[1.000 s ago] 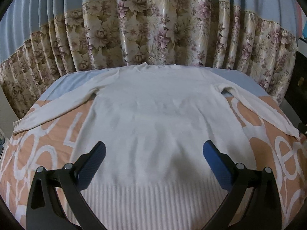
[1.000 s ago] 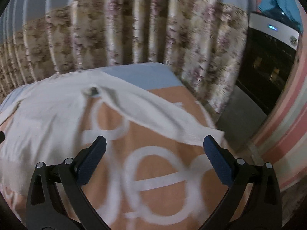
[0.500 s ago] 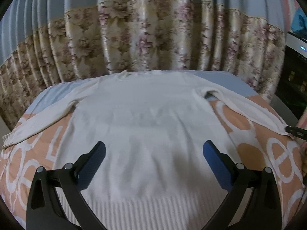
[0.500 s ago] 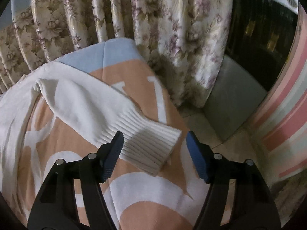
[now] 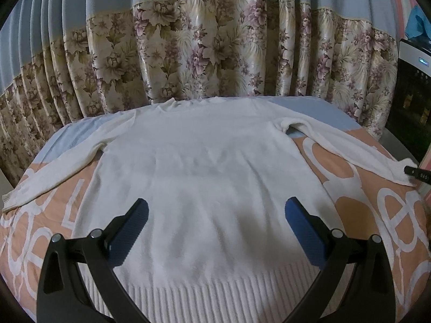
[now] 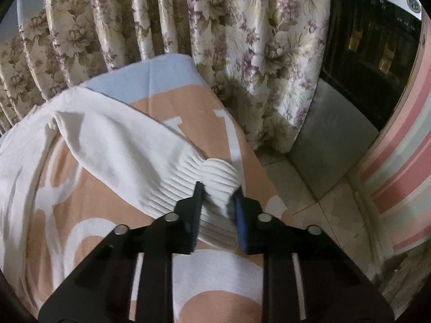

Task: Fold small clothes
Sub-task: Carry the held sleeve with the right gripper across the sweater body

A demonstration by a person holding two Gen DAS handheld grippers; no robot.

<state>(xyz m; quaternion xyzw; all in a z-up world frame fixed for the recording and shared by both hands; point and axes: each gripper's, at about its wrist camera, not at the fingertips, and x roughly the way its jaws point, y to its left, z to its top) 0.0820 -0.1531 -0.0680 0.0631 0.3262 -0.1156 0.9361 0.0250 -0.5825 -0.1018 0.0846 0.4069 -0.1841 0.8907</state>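
- A cream-white long-sleeved knit sweater (image 5: 204, 177) lies spread flat, hem toward the camera and neck toward the far edge, on a bed covered by a peach-orange blanket with large white lettering and a pale blue band (image 5: 358, 204).
- The left hand-held gripper (image 5: 215, 216) hangs above the lower body of the sweater with its two blue-padded fingers (image 5: 129, 228) spread wide apart, gripping nothing; the ribbed hem (image 5: 215, 290) runs across just beneath them.
- The sweater's left sleeve (image 5: 51, 177) stretches out diagonally toward the blanket's left edge, its cuff resting flat on the cover.
- At the bed's right edge, the right hand-held gripper (image 6: 216, 191) is clamped on the ribbed cuff of the right sleeve (image 6: 215, 177), the knit bunched up between the two dark fingers (image 6: 196, 204).
- The right sleeve (image 6: 121, 145) runs back from that pinched cuff across the peach blanket to the shoulder, where it creases against the sweater's body.
- In the left wrist view, the tip of the right hand-held gripper shows as a small dark shape at the sleeve's end.
- A floral curtain in beige and mauve with a blue upper band (image 5: 215, 53) hangs close behind the bed.
- A dark glass-fronted appliance with a white top (image 6: 371, 43) stands on the tiled floor to the right, beside a pink-and-white striped wall (image 6: 404, 177).
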